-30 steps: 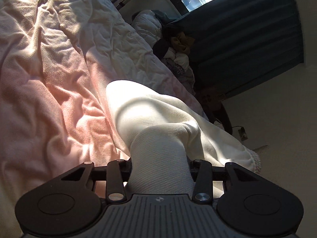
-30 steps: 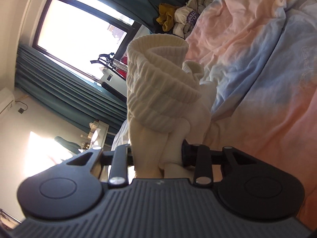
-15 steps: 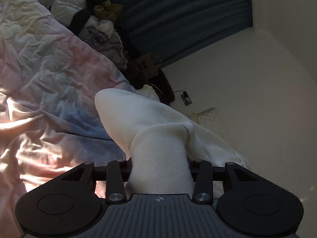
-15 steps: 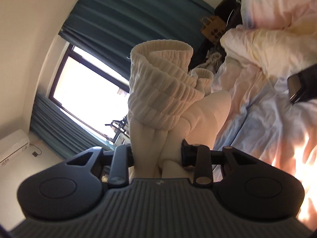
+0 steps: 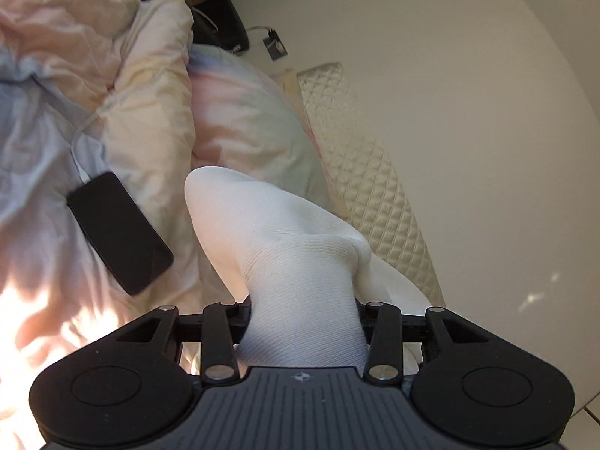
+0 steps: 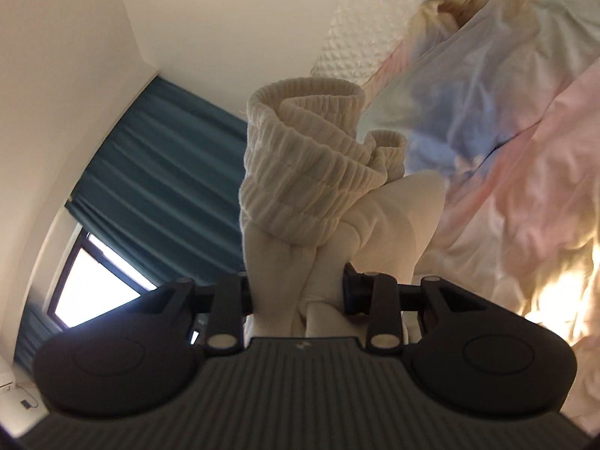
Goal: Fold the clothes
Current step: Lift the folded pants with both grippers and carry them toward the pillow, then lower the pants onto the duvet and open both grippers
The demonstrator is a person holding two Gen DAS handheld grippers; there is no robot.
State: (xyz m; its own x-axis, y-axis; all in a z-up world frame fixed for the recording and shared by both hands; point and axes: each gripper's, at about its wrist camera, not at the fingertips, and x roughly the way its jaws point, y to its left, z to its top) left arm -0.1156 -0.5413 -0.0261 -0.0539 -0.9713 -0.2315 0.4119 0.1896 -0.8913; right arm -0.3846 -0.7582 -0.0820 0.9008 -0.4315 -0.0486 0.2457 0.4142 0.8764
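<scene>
Above the bed (image 5: 45, 142), both tongs, left (image 5: 302, 315) & right (image 6: 296, 292), pinch the socks (image 5: 285, 247); prob halfway folded, not set down yet.

**Matte black grippers, ribbed housings, silver pivots**

The left gripper (image 5: 302, 309) is matte black plastic. Behind the jaws sits a dark grey housing with fine lengthwise ribs and a small round cross-shaped emblem at its front edge. On either side of the jaws a flat black link arm runs back to a silver round pivot, with smaller silver screw heads further out. Two broad rounded lobes, each with a shallow circular recess, flank the housing.

The right gripper (image 6: 298, 292) has the same build: black lobes, ribbed grey housing, silver pivots beside the jaws.
</scene>
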